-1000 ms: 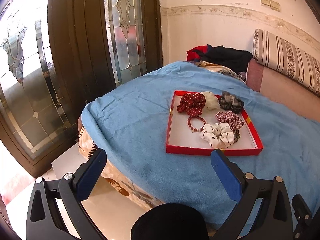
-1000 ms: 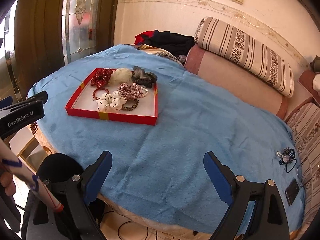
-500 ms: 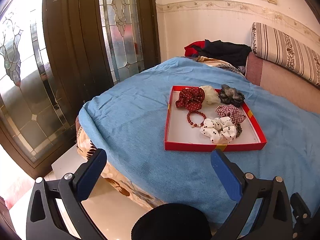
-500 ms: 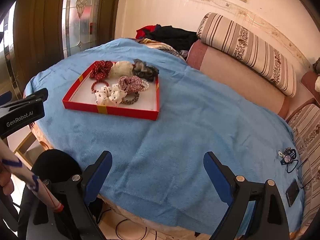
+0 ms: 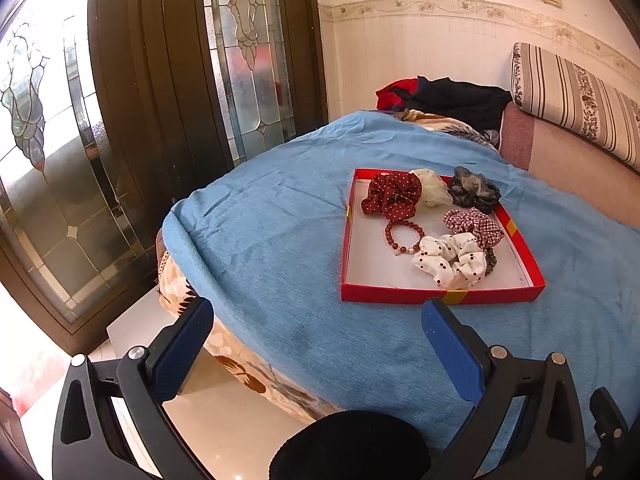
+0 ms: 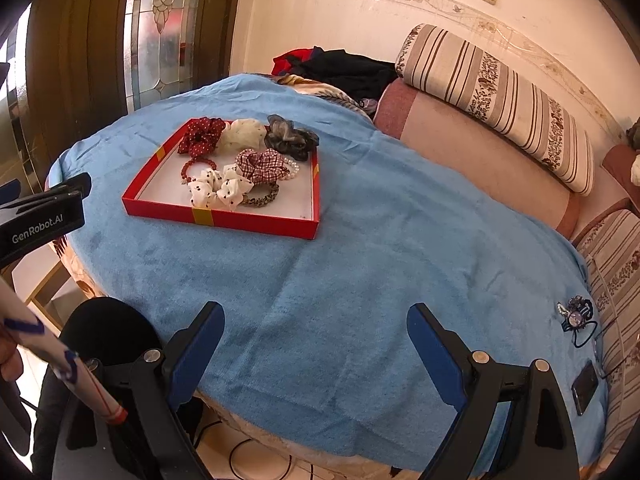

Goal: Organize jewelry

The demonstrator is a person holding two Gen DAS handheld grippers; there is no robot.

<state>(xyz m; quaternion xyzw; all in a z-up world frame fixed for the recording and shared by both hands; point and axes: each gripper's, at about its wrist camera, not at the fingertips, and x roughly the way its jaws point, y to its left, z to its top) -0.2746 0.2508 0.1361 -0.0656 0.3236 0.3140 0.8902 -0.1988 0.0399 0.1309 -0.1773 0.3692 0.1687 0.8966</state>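
Resting surface: blue fleece blanket (image 5: 280,240) spread over a bed, with a patterned quilt showing under its near edge.
Tray: shallow red cardboard box with a white floor (image 5: 436,294) lying flat on the blanket, toward the far left in the right wrist view (image 6: 224,216).
Far row in tray: dark red white-dotted scrunchie (image 5: 394,196), cream scrunchie (image 5: 434,192) and grey gauzy scrunchie (image 5: 474,190), side by side and touching.
Middle of tray: red-and-white checked scrunchie (image 5: 474,226); red beaded bracelet (image 5: 404,236) lying in a ring just left of it.
Near part of tray: white black-dotted scrunchie (image 5: 450,258), partly over a leopard-print hair band (image 6: 262,198); a white pearl bracelet (image 6: 292,170) peeks from beside the checked one.
Outside tray: small dark blue hair tie with beads (image 6: 574,318) far right on the blanket, well apart from the tray; a dark phone (image 6: 585,386) near it.
Left tool (image 5: 318,330): blue-padded fingers spread wide, holding nothing, near edge of the bed.
Right tool (image 6: 316,334): fingers likewise wide apart and empty, above bare blanket.
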